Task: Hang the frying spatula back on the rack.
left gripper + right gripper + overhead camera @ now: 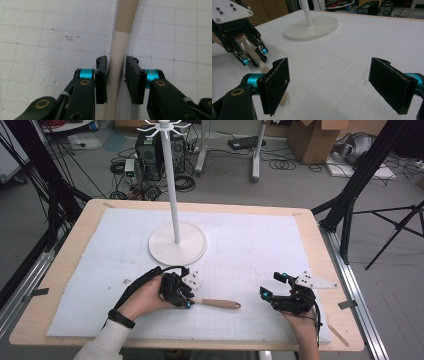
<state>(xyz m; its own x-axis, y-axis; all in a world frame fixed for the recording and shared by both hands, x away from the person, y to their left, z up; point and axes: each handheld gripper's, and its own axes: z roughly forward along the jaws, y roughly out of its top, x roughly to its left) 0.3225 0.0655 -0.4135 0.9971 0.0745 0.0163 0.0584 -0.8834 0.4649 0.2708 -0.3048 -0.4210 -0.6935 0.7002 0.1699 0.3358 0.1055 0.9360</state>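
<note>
1. Black jaws of my left gripper [117,82] sit closest to the lens in the left gripper view, closed against both sides of a pale utensil handle [119,57] that runs up between them.
2. That handle lies flat on the white gridded mat [37,50]; its far part turns a darker tan.
3. From the high view, my left gripper [187,301] grips the inner end of the utensil handle [216,303], which points toward my right hand across the near-middle of the mat.
4. My right gripper [270,285] rests well apart from the handle's free end, jaws spread wide with bare mat between them.
5. Open mat lies between the two grippers, and more behind them up to the stand's round base [177,243].
6. A white stand pole [170,180] rises from that base at the middle of the far half.
7. The mat [260,235] covers most of a light wooden table [320,260], leaving a thin wood border all around.
8. Beyond the table, the grey floor [300,185] holds cables, computer boxes, cardboard cartons and black tripod legs.
</note>
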